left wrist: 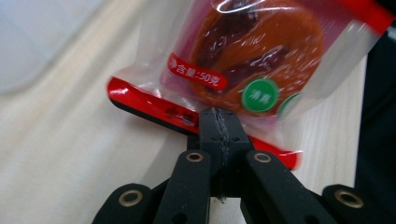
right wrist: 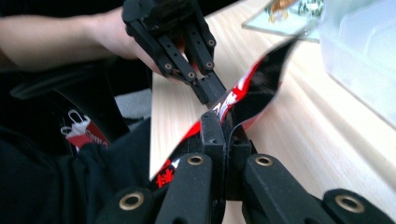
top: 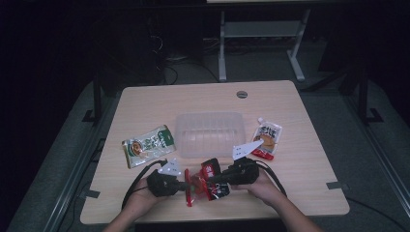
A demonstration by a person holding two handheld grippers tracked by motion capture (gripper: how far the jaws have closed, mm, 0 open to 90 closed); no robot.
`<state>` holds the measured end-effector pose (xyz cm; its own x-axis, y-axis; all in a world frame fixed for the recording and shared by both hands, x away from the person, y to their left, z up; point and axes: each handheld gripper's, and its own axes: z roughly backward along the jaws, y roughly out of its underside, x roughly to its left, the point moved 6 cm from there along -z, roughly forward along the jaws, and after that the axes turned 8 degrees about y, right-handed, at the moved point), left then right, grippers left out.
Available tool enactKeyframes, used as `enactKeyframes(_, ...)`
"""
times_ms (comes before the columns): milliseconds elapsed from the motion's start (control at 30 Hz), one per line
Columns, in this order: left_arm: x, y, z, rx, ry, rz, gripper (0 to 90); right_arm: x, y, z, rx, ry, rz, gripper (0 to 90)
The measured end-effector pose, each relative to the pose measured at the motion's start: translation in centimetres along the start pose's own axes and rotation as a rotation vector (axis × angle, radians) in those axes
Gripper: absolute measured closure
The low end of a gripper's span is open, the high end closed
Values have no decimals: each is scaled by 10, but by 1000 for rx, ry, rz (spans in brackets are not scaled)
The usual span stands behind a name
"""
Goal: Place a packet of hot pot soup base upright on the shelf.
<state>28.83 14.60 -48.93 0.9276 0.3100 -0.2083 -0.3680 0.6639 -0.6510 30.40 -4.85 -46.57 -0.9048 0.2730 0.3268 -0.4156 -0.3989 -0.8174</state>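
A red snack packet with a clear window hangs just above the table's front edge, stretched between both grippers. My left gripper is shut on the packet's left side. In the left gripper view its jaws pinch the red sealed edge below the brown food in the packet. From the right, my right gripper is shut on the same packet. The right gripper view shows that gripper clamped on the twisted red and black packet, with the left gripper gripping it just beyond.
A clear plastic container stands mid-table behind the grippers. A green snack packet lies to its left, a white and red spouted pouch to its right. The table's front edge runs close under the hands.
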Motion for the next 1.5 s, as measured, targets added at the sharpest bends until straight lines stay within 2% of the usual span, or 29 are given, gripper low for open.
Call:
enactKeyframes(33, -1, -3, 2, -38, 3, 12, 898, 1, -2, 2, -15, -5, 0, 900)
enactKeyframes(67, -1, -4, 4, -51, 0, 8, 898, 3, -5, 4, -27, -5, -2, 900)
enactKeyframes(200, -2, -7, 8, -69, -1, -12, 898, 6, -9, 8, -52, -3, 9, 900)
enactKeyframes(233, -4, -7, 10, -76, 10, -13, 897, 7, -10, 10, -55, -2, 9, 900)
enactKeyframes(400, -7, -6, 12, -77, 21, -22, 872, 7, -12, 13, -66, 7, 25, 900)
enactKeyframes(600, -5, 0, 21, -73, 33, -6, 811, 6, -15, 22, -89, 21, 22, 900)
enactKeyframes(833, 0, 9, 29, -76, 36, 26, 709, 7, -20, 33, -124, 27, 18, 900)
enactKeyframes(900, 1, 11, 30, -72, 36, 27, 656, 8, -23, 38, -136, 32, 28, 900)
enactKeyframes(1200, 0, 12, 28, -60, 43, 20, 541, 13, -28, 48, -165, 35, 37, 900)
enactKeyframes(1500, -1, 14, 24, -43, 51, 25, 500, 14, -40, 59, -196, 46, 62, 900)
